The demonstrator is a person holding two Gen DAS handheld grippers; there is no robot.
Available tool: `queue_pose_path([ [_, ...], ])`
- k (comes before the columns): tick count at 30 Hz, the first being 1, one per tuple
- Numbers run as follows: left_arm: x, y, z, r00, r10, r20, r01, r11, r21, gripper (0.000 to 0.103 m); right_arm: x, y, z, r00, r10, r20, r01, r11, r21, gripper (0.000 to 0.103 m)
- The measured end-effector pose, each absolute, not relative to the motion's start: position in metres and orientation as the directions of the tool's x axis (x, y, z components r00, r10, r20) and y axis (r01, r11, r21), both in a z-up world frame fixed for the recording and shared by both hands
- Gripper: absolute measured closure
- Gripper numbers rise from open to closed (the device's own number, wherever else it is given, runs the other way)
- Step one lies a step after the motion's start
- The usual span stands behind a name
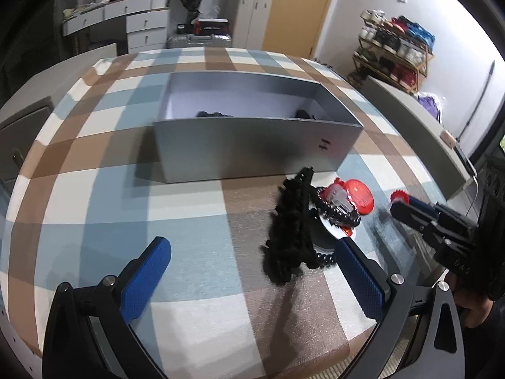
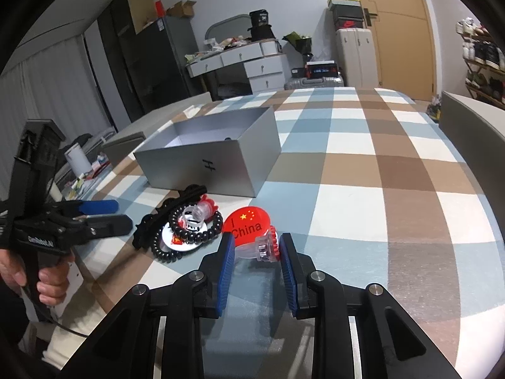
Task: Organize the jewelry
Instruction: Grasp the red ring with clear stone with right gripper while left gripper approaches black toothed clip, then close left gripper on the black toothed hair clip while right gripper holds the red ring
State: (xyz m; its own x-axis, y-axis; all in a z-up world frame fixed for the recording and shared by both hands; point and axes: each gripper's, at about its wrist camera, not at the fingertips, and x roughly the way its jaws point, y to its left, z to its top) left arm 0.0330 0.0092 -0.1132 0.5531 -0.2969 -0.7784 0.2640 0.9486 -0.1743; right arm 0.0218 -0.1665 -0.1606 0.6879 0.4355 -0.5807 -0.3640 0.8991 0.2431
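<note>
On the checked tablecloth [image 2: 363,170] before the open grey cardboard box [image 2: 208,161], a clear-and-red plastic ring [image 2: 268,246] is clenched by the right gripper [image 2: 257,246], while the left gripper [image 1: 252,271] is spread wide, empty

On the table [image 2: 363,164] stands 1 open silver box [image 2: 217,170]. Beside its near wall lie 1 black fuzzy hair tie [image 1: 290,227], 1 black bead bracelet [image 2: 195,224], 1 black spiral hair tie [image 2: 164,249], 1 red "I China" badge [image 2: 247,225], 1 silver disc [image 2: 189,244] and 2 clear-and-red rings [image 2: 266,246]. 2 tongs are in view.
</note>
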Motion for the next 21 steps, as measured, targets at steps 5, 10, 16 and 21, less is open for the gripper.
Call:
queue_pose_path([
  [5,0.031,0.005,-0.114,0.545,-0.312,-0.779,0.327,0.934,-0.145,0.004,0.019,-0.167,-0.158,0.689,0.447,-0.57,-0.375,0.893,0.248,0.075],
  [10,0.039,0.012,-0.118,0.488,-0.345,-0.802,0.357,0.917,-0.178,0.046,0.018,-0.164,-0.157,0.689,0.458,-0.562,-0.392,0.888,0.243,0.075],
  [16,0.043,0.022,-0.114,0.466,-0.386,-0.797,0.367,0.903,-0.223,0.077,0.016,-0.16,-0.157,0.688,0.466,-0.557,-0.405,0.883,0.238,0.075],
  [21,0.044,0.026,-0.111,0.48,-0.357,-0.801,0.351,0.915,-0.198,0.083,0.017,-0.161,-0.157,0.685,0.468,-0.558,-0.404,0.882,0.244,0.075],
])
